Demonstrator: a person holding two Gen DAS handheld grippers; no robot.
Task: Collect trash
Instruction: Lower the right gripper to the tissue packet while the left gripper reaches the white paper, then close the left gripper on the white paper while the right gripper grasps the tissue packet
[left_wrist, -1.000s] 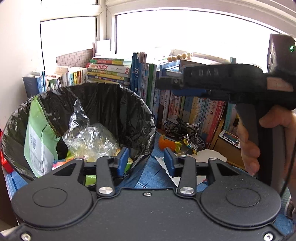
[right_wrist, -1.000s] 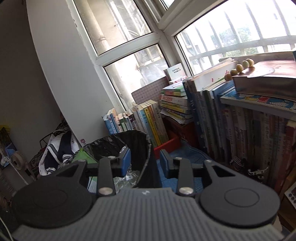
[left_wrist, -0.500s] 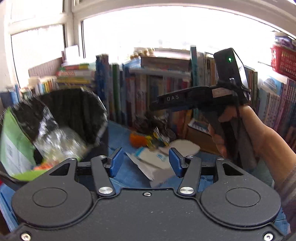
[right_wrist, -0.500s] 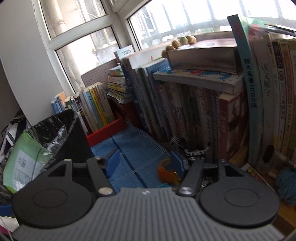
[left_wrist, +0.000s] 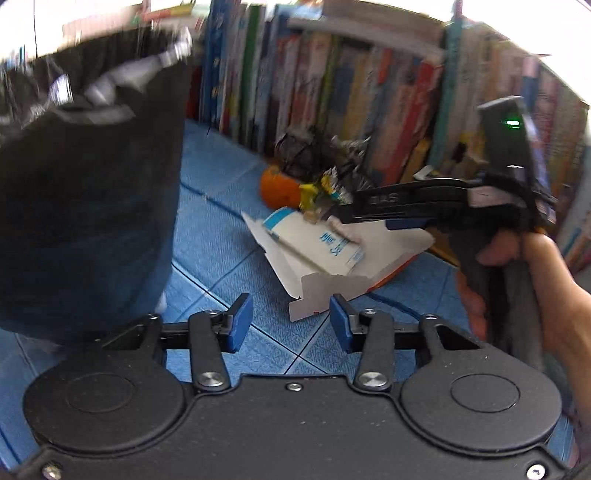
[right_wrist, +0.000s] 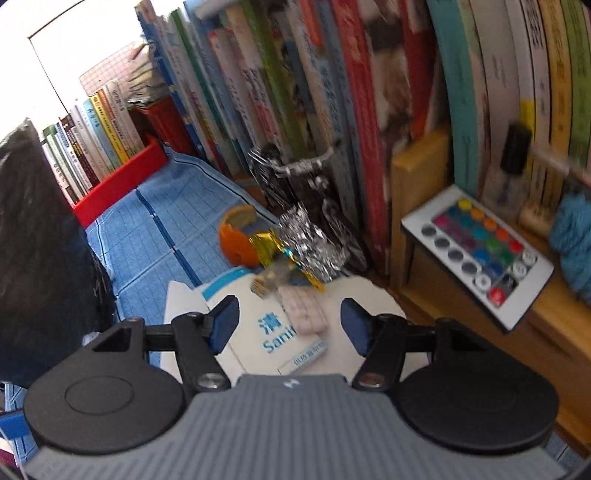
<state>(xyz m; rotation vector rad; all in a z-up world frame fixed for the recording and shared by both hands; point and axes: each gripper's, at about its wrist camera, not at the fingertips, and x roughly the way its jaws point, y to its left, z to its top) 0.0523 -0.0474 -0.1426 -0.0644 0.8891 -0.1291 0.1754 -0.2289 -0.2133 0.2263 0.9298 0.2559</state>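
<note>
Trash heap, centre frame on the blue mat: flattened white carton (left_wrist: 332, 254), orange peel (right_wrist: 236, 240), foil wrapper (right_wrist: 310, 240). Black-lined bin (left_wrist: 85, 192), left edge, near for drop-off. Left gripper (left_wrist: 291, 325) just narrowed, empty; right gripper (right_wrist: 290, 325) wide, empty, poised above the carton.

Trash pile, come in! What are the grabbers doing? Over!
Left gripper open, empty, just been closing. Right gripper open, empty, above white packet. Orange peel, foil wrapper on blue mat. Nothing blocking.

Black left gripper (left_wrist: 291, 325) and grey-ribbed right gripper (right_wrist: 290, 325) carry blue pads, silver screws.
</note>
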